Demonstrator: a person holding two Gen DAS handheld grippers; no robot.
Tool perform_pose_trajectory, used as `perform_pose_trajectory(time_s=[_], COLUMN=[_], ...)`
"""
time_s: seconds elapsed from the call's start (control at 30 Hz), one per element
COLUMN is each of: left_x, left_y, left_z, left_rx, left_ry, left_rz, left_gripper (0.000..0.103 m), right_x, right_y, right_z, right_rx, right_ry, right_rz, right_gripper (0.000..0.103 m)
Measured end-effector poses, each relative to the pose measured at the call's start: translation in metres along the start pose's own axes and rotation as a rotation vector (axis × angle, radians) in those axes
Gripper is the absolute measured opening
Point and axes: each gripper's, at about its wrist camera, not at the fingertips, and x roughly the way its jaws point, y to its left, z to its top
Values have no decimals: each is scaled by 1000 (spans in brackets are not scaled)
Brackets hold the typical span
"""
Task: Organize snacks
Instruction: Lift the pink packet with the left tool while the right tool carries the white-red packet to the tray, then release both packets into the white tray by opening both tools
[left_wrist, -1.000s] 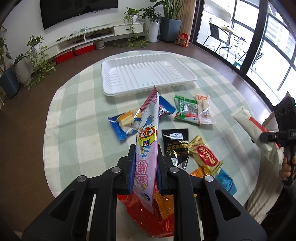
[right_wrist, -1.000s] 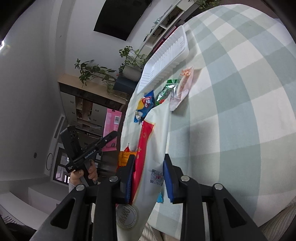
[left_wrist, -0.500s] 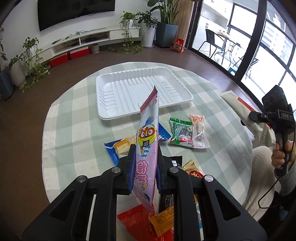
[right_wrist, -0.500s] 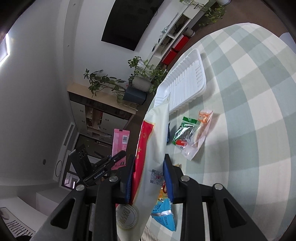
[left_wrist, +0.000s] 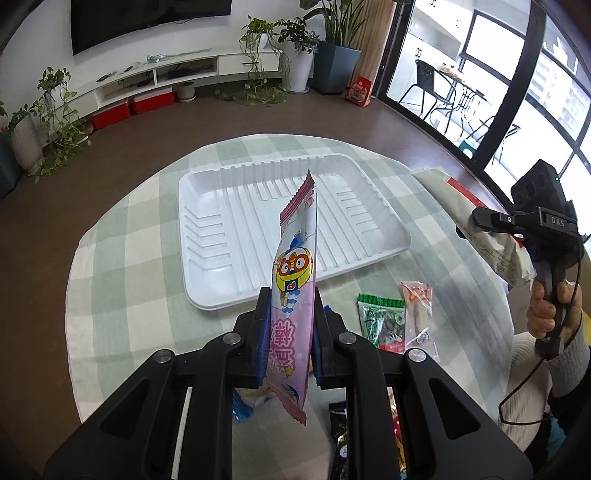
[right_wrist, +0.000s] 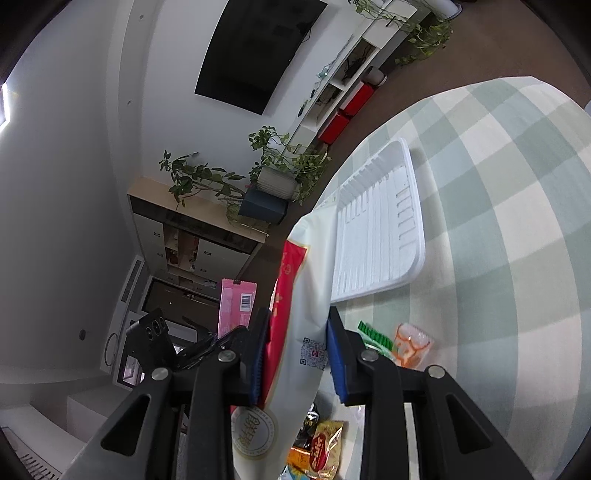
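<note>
My left gripper (left_wrist: 290, 332) is shut on a pink cartoon snack packet (left_wrist: 295, 288), held upright above the table's near side, just short of the empty white ribbed tray (left_wrist: 236, 225). My right gripper (right_wrist: 297, 343) is shut on a white and red snack bag (right_wrist: 299, 295), held in the air beside the tray (right_wrist: 380, 236). In the left wrist view the right gripper (left_wrist: 480, 221) and its bag (left_wrist: 476, 218) hang to the right of the tray. The left gripper and the pink packet (right_wrist: 236, 306) show in the right wrist view.
A green packet (left_wrist: 380, 317) and a clear orange packet (left_wrist: 417, 310) lie on the checked cloth (left_wrist: 122, 266) right of my left gripper. Gold and orange packets (right_wrist: 325, 446) lie below my right gripper. Floor, plants and a TV shelf surround the round table.
Both grippers have moved forward toward the tray with their snacks still held. The loose packets have slid back under and behind the left gripper in view.
</note>
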Motion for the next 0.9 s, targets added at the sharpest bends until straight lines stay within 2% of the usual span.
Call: perform_pose_trajectory(time_s=[0.23, 0.43, 0.53, 0.6, 0.67, 0.73, 0.8, 0.83, 0.9], left_x=[44, 84, 99, 107, 113, 119, 122, 122, 119], left_y=[17, 31, 30, 27, 24, 20, 19, 19, 22], left_z=[34, 48, 52, 53, 54, 54, 54, 54, 55], left_rx=[-22, -45, -11, 18, 45, 74, 89, 91, 75], left_ry=[18, 42, 40, 37, 37, 44, 41, 38, 23], left_rz=[-2, 11, 63, 96, 133, 170, 201, 210, 206], left_gripper=[16, 16, 16, 16, 17, 17, 17, 17, 17], right_x=[42, 76, 91, 101, 108, 112, 114, 114, 112], right_y=[-8, -23, -26, -26, -24, -20, -14, -8, 2], right_z=[42, 68, 75, 78, 80, 80, 79, 77, 72], right_rx=[-23, -42, -75, -113, -151, -184, -221, -254, -303], right_ry=[7, 17, 23, 23, 21, 16, 13, 8, -3], right_rz=[-43, -108, -163, -218, -257, -274, -295, -309, -321], right_gripper=[32, 32, 33, 35, 42, 43, 48, 55, 57])
